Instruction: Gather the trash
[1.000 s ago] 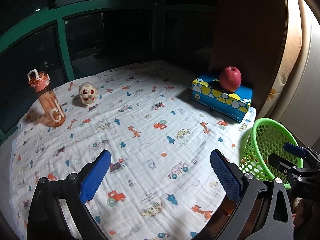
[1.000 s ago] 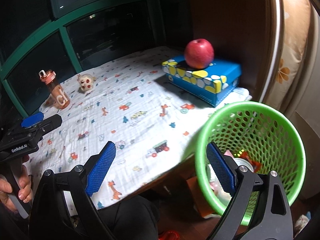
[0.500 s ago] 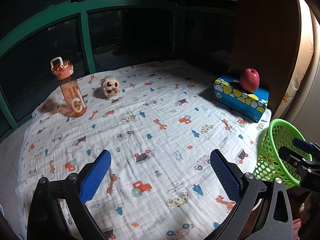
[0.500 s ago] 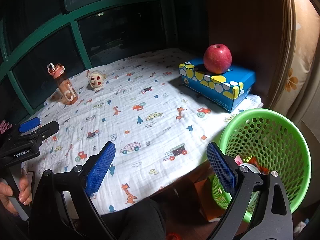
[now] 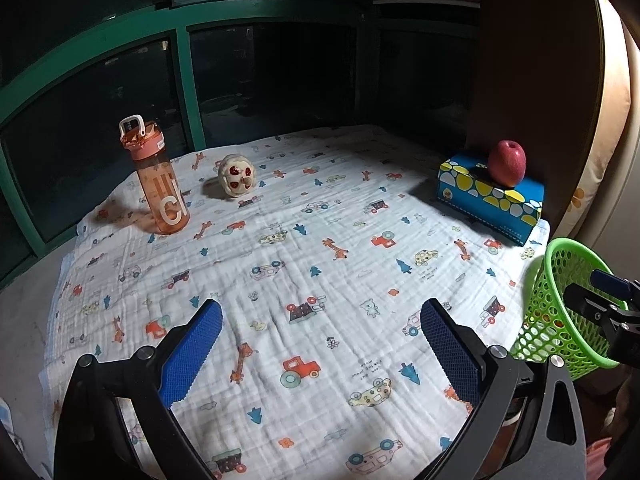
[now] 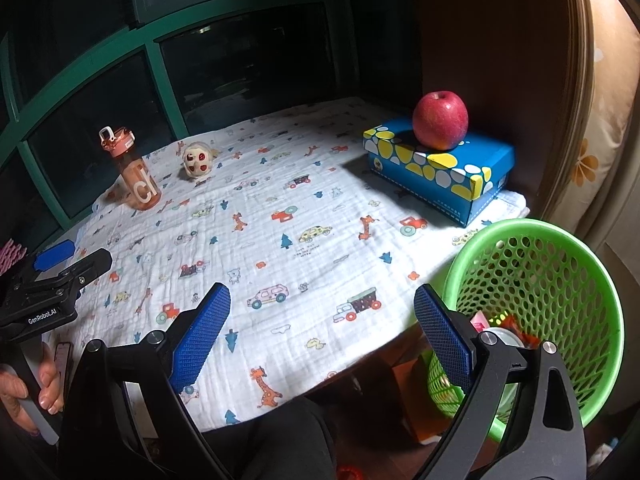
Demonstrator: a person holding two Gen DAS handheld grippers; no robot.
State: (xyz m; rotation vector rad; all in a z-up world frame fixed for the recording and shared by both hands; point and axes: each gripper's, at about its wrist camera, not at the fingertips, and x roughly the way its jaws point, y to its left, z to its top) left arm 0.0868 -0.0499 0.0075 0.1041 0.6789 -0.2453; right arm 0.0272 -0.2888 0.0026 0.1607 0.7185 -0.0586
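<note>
A printed cloth fills the frame's middle. At upper left an orange bottle stands upright, a small round toy just right of it. At right an apple sits on a blue box

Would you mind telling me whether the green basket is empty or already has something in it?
Not empty. The right wrist view shows the green basket holding red wrappers and a round silvery item at its bottom; how full it is cannot be told.

Apple on box; bottle far left; basket right
</note>
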